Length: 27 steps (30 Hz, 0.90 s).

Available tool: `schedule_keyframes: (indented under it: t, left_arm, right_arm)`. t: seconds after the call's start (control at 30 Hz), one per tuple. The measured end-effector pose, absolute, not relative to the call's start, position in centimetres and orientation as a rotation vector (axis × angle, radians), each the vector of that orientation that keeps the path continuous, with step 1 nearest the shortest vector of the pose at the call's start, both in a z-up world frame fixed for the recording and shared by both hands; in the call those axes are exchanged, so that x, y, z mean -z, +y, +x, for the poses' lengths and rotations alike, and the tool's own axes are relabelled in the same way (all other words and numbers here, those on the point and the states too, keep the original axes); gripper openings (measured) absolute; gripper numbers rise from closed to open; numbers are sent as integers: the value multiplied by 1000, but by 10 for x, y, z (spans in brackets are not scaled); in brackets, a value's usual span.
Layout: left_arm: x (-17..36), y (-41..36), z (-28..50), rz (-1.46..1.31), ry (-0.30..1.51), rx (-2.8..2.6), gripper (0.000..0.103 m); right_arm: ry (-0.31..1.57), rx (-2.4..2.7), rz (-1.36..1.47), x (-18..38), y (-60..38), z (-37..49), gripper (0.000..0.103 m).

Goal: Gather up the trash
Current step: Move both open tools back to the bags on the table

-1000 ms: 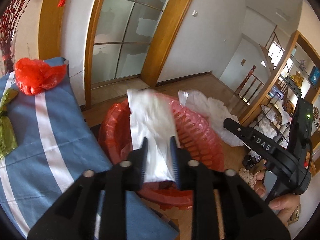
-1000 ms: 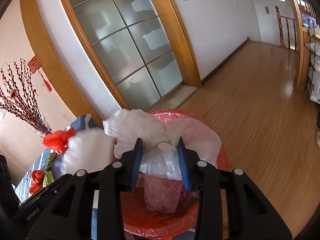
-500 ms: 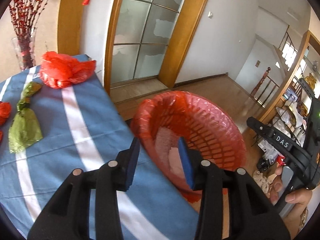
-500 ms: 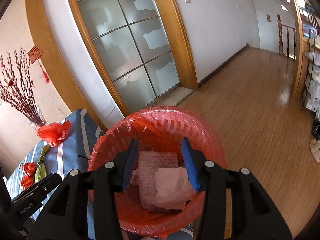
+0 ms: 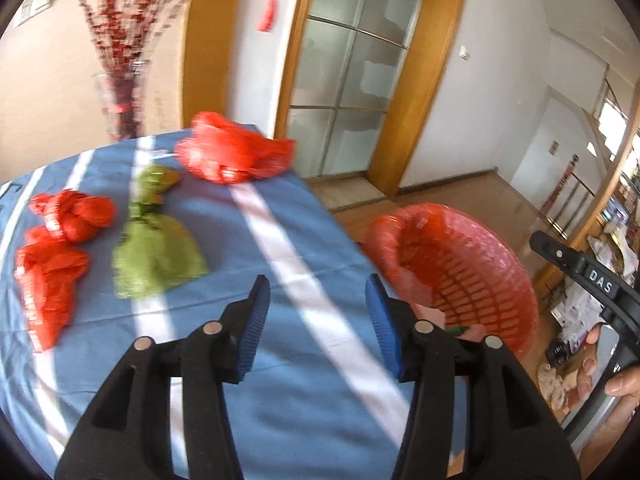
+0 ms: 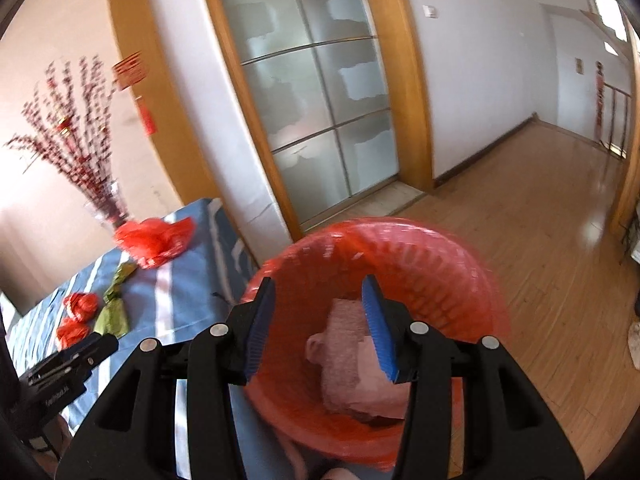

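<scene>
A slotted red plastic basket (image 6: 472,280) lined with thin glossy film is seen beside matt striped blue cloth (image 5: 248,232), crinkled plastic bags (image 5: 232,156) and polished wood flooring (image 6: 560,208).

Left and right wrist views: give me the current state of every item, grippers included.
left gripper: open, empty, jaws just opened wider, over the table.
right gripper: open, empty, above the bin.
red bin: lined, holding pale crumpled trash.
green bag: knotted, lying on the blue cloth.
red bags: crumpled, three still on the cloth.
</scene>
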<state>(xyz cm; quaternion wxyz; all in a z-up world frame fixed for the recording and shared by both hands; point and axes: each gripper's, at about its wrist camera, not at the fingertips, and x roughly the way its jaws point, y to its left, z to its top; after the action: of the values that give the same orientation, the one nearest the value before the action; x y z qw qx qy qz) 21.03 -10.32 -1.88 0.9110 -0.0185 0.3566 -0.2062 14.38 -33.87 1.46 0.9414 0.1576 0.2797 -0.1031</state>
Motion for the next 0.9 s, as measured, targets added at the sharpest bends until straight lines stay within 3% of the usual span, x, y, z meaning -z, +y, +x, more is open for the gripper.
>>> schedule_keyframes:
  t: [0.13,0.53,0.9]
  left_arm:
    - [11,-59,210,-48,699,328,57]
    - [10,61,223,-67,663,40,60]
    - [26,117,255,-127,703,-65,62]
  right_arm:
    - [568,156,291,-19,-312,155,54]
    - [631,-89,179,-18,-199,211,54]
    - [762,-236,69,12,-100,270,54]
